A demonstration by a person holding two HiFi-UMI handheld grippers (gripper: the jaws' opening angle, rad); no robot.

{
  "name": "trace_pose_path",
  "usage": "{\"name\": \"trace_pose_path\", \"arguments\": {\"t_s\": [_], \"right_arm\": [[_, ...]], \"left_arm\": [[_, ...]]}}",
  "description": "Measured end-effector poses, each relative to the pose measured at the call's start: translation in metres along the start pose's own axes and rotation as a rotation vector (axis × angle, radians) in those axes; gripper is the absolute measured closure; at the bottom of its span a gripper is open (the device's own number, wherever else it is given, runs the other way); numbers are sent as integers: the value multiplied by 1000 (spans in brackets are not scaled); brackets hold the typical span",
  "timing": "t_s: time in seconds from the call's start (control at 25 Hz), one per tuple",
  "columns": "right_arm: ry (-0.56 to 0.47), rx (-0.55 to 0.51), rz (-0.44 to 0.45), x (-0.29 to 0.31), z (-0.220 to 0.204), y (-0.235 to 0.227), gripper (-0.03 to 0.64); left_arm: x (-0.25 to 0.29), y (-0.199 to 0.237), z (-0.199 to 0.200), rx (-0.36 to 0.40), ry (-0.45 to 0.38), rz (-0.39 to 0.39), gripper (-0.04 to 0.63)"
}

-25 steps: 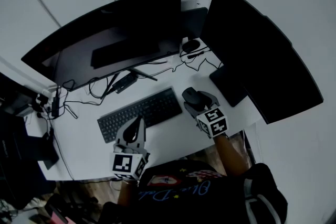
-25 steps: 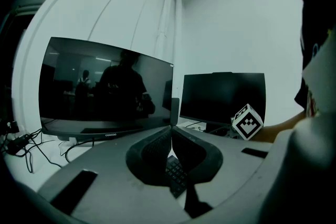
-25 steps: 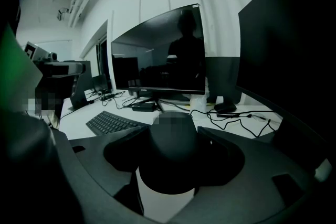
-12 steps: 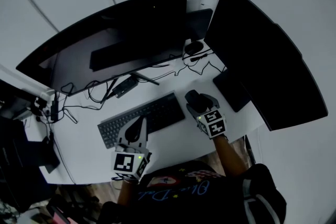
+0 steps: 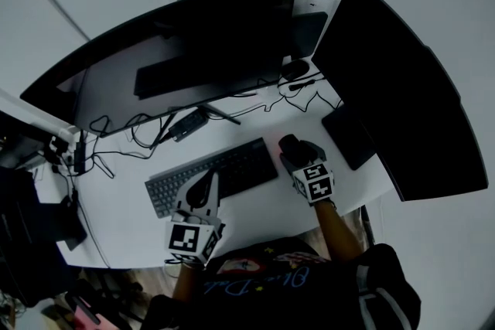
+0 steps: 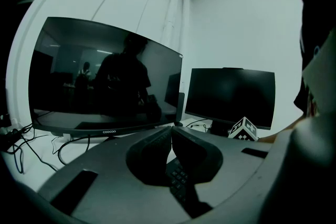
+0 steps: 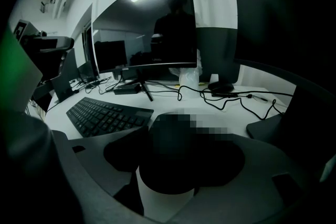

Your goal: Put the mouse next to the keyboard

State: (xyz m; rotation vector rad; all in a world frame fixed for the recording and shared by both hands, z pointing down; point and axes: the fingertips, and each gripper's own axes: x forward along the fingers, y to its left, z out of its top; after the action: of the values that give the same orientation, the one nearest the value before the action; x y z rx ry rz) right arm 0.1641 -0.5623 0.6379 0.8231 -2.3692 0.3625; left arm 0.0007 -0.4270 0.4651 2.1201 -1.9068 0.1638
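The right gripper (image 5: 298, 154) gripped the dark rounded plastic mouse (image 5: 289, 143) in wide-spread fingers, just off the right end of the flat black keyboard (image 5: 240, 163). The left gripper (image 6: 170, 132), fingers pinched together on nothing, hovered over that keyboard. Behind the keyboard, the curved black monitor (image 6: 105, 76) read "coocaa".

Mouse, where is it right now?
In the head view the mouse sits gripped between the jaws of the right gripper, just off the right end of the keyboard.

The keyboard (image 5: 216, 172), the mouse (image 5: 291, 144), the curved monitor (image 5: 193, 50) and the cables (image 5: 303, 100) are black, and the desk (image 5: 255, 206) is white.
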Motion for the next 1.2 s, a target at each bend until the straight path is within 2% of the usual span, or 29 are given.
{"name": "trace_pose_path", "arguments": {"t_s": [0.96, 1.2], "right_arm": [[108, -22, -17, 28, -38, -4, 345], [108, -19, -8, 29, -36, -3, 345]], "left_arm": [[4, 13, -6, -11, 18, 11, 592], [3, 12, -8, -19, 20, 9, 592]]}}
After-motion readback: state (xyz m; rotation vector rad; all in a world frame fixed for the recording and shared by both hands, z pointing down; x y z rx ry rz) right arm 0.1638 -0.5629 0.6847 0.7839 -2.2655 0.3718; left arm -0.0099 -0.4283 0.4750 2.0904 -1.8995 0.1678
